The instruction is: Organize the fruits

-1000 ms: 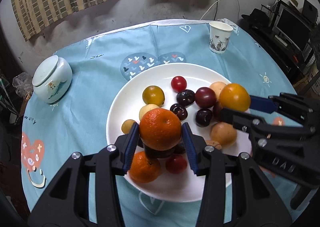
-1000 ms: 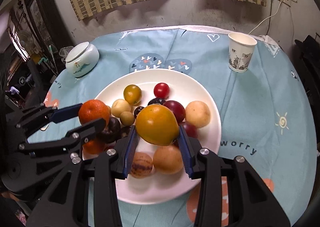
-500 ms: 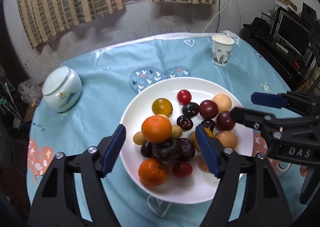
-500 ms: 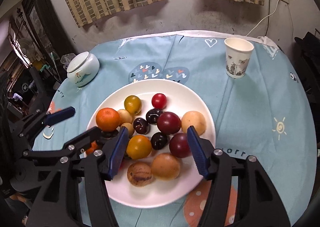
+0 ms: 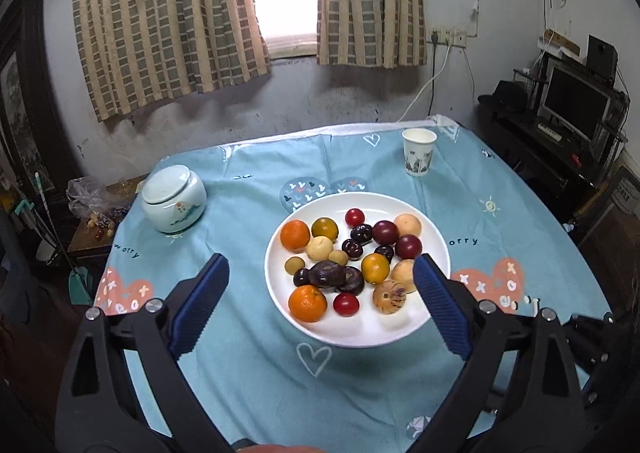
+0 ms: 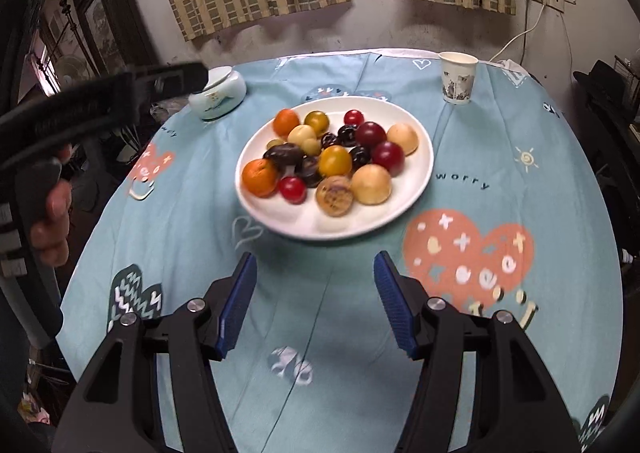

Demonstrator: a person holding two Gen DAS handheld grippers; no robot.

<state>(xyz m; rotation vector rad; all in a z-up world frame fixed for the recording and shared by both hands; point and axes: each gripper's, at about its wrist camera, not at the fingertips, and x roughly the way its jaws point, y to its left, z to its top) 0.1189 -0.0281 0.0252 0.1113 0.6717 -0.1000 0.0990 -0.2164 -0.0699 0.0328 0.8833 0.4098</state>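
Observation:
A white plate (image 5: 360, 337) holds several fruits: two tangerines (image 5: 295, 235), a yellow-orange tomato (image 5: 375, 268), red cherry tomatoes (image 5: 354, 217), dark plums (image 5: 385, 232), pale round fruits (image 5: 407, 224) and a dark wrinkled fruit (image 5: 327, 274). My left gripper (image 5: 320, 259) hangs above the plate's near side, its jaws opening wide and holding nothing. My right gripper (image 6: 315, 256) is open over bare cloth in front of the plate (image 6: 320, 229), with nothing between its fingers. The left gripper (image 6: 120, 93) also shows blurred at upper left in the right wrist view, with a hand (image 6: 52, 213) on its grip.
A pale lidded ceramic jar (image 5: 174, 199) stands left of the plate and a paper cup (image 5: 418, 152) behind it to the right. The blue cloth (image 6: 320, 333) covers a round table. A desk with a monitor (image 5: 572, 101) is off to the right.
The left gripper let go of a tangerine and the right let go of the yellow-orange tomato; both fruits now lie on the plate. Both grippers opened and pulled back and up from the plate.

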